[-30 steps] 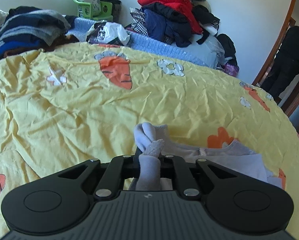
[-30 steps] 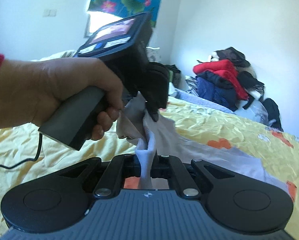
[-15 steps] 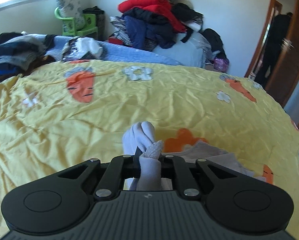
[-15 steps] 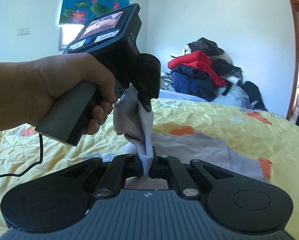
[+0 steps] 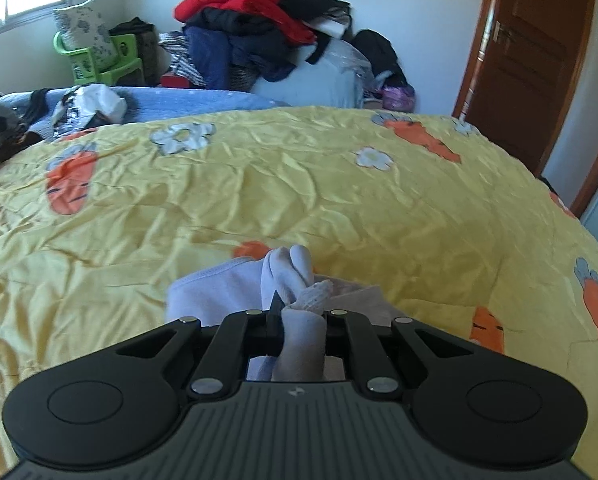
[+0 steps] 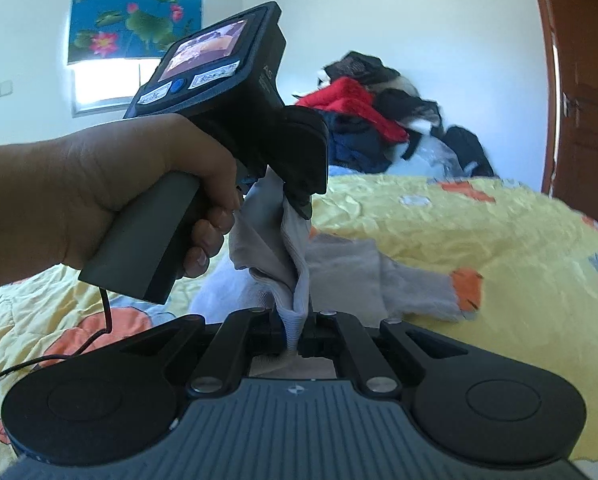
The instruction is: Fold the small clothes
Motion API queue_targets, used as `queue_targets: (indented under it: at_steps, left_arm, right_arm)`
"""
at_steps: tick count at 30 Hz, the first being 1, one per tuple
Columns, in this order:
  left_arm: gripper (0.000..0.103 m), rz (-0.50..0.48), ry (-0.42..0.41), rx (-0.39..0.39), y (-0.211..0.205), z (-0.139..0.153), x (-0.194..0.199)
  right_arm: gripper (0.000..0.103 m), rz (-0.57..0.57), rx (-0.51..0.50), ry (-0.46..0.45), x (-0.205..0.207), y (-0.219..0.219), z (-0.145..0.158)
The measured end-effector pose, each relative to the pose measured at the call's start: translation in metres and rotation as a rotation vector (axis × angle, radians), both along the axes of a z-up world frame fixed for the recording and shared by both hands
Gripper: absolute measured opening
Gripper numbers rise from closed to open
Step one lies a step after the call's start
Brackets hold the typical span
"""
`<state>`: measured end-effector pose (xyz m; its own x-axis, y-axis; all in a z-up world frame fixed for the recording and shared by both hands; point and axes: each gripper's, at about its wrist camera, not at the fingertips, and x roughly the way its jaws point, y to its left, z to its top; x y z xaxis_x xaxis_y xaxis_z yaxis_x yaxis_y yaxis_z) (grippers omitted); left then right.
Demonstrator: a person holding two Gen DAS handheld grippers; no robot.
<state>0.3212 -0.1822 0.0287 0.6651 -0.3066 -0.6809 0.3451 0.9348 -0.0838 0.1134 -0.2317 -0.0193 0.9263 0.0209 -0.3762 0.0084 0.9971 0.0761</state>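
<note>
A bed under a yellow quilt with carrot prints fills both views. Beyond it a clothes pile is heaped by the wall, near a brown door. A pale grey garment lies partly on the quilt, with one end lifted between the two tools. The left claw is clamped on a bunched fold of it. The right claw pinches a ribbed edge. A hand grips the left tool's handle.

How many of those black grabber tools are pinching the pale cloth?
2. The left gripper, in the hand, pinches the pale garment from above; the right gripper pinches its lower edge.
</note>
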Motion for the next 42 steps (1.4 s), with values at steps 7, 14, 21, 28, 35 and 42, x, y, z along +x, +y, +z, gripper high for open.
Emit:
queue_targets:
  at_steps: [7, 14, 21, 28, 35, 42]
  left_arm:
    - [0.010, -0.033, 0.017, 0.028, -0.028, -0.011, 0.001]
    - [0.020, -0.047, 0.032, 0.045, -0.041, -0.018, 0.003]
    - [0.079, -0.027, -0.066, 0.036, -0.044, -0.005, -0.003]
    - [0.079, 0.029, -0.083, 0.043, -0.020, 0.001, -0.007]
    - [0.079, 0.083, -0.087, 0.025, 0.016, 0.004, -0.019]
    - [0.079, 0.109, -0.074, -0.015, 0.029, 0.008, -0.019]
  right_arm:
    - [0.005, -0.034, 0.109, 0.044, 0.005, -0.026, -0.013]
    - [0.005, -0.043, 0.229, 0.096, 0.007, -0.043, -0.027]
    - [0.009, -0.044, 0.337, 0.146, 0.012, -0.057, -0.038]
    - [0.020, -0.040, 0.434, 0.169, 0.015, -0.071, -0.044]
    - [0.024, -0.035, 0.544, 0.184, 0.014, -0.088, -0.052]
    - [0.028, -0.047, 0.529, 0.187, 0.012, -0.091, -0.050]
